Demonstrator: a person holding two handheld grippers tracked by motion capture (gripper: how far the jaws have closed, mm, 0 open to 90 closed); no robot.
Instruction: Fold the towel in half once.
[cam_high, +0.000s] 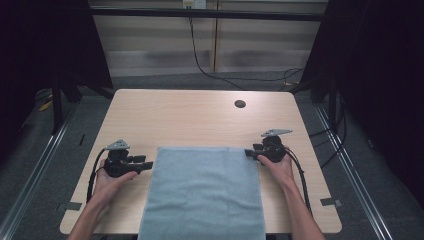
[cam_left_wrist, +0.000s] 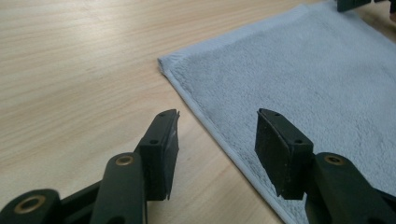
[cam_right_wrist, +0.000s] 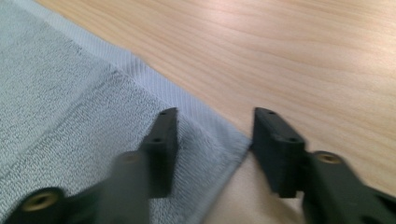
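While the light wooden table (cam_high: 200, 117) takes up the middle of the high view, the room around it is dim, with grey carpet on the floor, dark curtains at both sides and pale wall panels at the back. A round cable hole (cam_high: 240, 104) sits near the table's far right corner, well apart from everything else, and a black cable (cam_high: 200, 62) hangs down the back wall and trails across the floor behind the table. Metal rails run along the floor on either side. A light blue towel (cam_high: 205, 192) lies flat on the near half of the table, its near edge reaching the table's front edge. The left gripper (cam_high: 145, 165) is held in the person's left hand (cam_high: 107, 182) just beside the towel's left edge, near the far left corner; in the left gripper view its jaws stand apart with the towel's hem running between them, one jaw over bare wood and the other over the cloth, and nothing is clamped. The right gripper (cam_high: 250, 153) is held in the right hand (cam_high: 280, 167) at the towel's far right corner; in the right gripper view its jaws stand apart on either side of that corner, without pressing on it. Nothing lies between the grippers and the towel.
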